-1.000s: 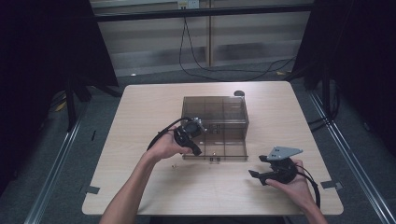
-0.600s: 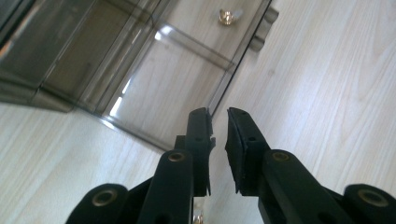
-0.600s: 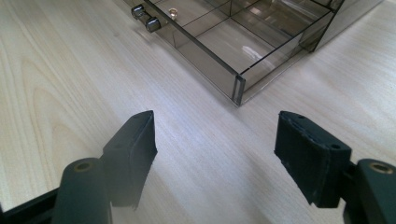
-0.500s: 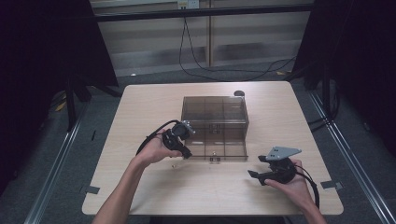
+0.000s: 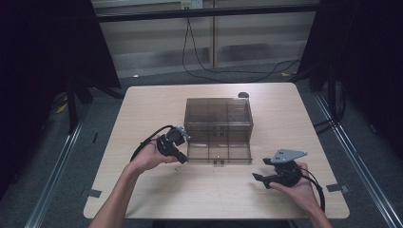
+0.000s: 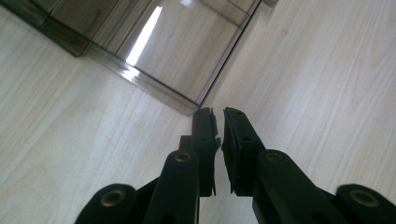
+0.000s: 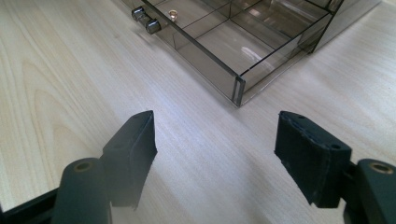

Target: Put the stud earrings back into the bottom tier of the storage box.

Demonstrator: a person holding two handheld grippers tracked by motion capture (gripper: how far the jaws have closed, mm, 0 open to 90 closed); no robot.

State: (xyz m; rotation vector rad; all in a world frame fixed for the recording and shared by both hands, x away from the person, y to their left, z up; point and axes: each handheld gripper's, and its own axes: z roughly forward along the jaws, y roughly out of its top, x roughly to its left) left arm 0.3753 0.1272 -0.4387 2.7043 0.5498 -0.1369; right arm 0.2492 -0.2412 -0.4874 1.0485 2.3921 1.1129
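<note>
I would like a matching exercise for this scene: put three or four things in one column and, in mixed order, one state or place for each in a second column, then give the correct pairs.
Things:
1. left gripper
2. right gripper
3. drawer
4. small round black thing

States or places:
A. pulled out of the smoky box
B. jaws wide apart, nothing between them
C. on the table behind the box
D. jaws almost together, empty

Pairs: 1-D, 2-B, 3-A, 4-C
</note>
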